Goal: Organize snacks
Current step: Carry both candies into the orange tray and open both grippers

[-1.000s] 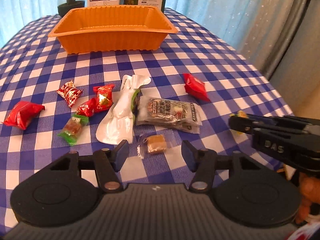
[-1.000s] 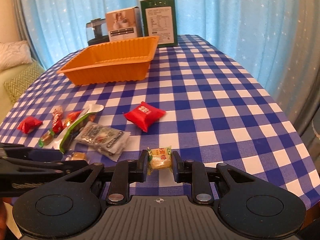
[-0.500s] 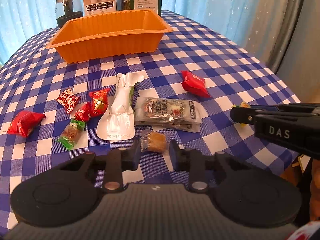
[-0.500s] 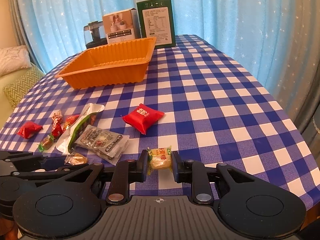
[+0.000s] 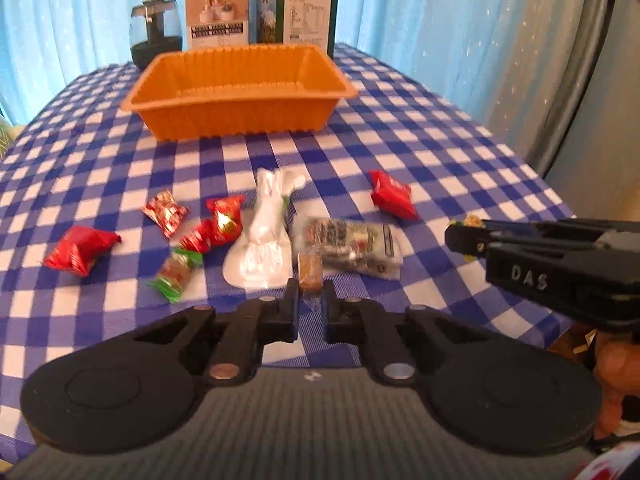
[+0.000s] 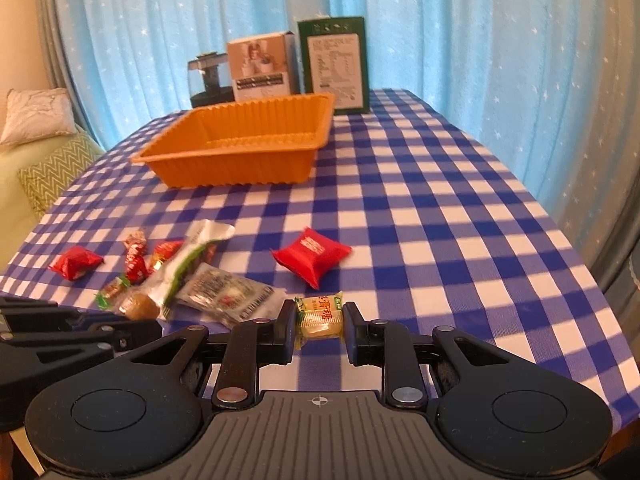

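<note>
Nearest the cameras: left gripper (image 5: 310, 308), jaws drawn close and clamped on a brown caramel candy (image 5: 309, 270) in clear wrap, held just above the blue-and-white checked tablecloth (image 6: 440, 220). Right gripper (image 6: 319, 330), jaws narrowed and pinching a yellow candy (image 6: 320, 316) with green ends, also off the cloth; seen from the left wrist it sits to the right, level with the loose pile. Just beyond the left gripper's tips lie a white pouch (image 5: 266, 236) and, beside it on the right, a clear printed packet (image 5: 352, 244); the two touch or nearly so. Left of the pouch: one green-wrapped candy (image 5: 176, 274), three small red foil candies (image 5: 166, 212) grouped close, and one larger red packet (image 5: 80, 250) set apart at the far left. A second red packet (image 6: 312, 254) lies alone to the right of the pile. Count on cloth: nine loose snacks; two more held. Mid-table, past a stretch of cloth: one orange tray (image 5: 240, 120), no snacks visible inside. Behind it, near the blue curtain (image 6: 480, 40): one dark glass jar (image 5: 156, 38), a white box (image 5: 218, 20), a green box (image 5: 308, 8).
</note>
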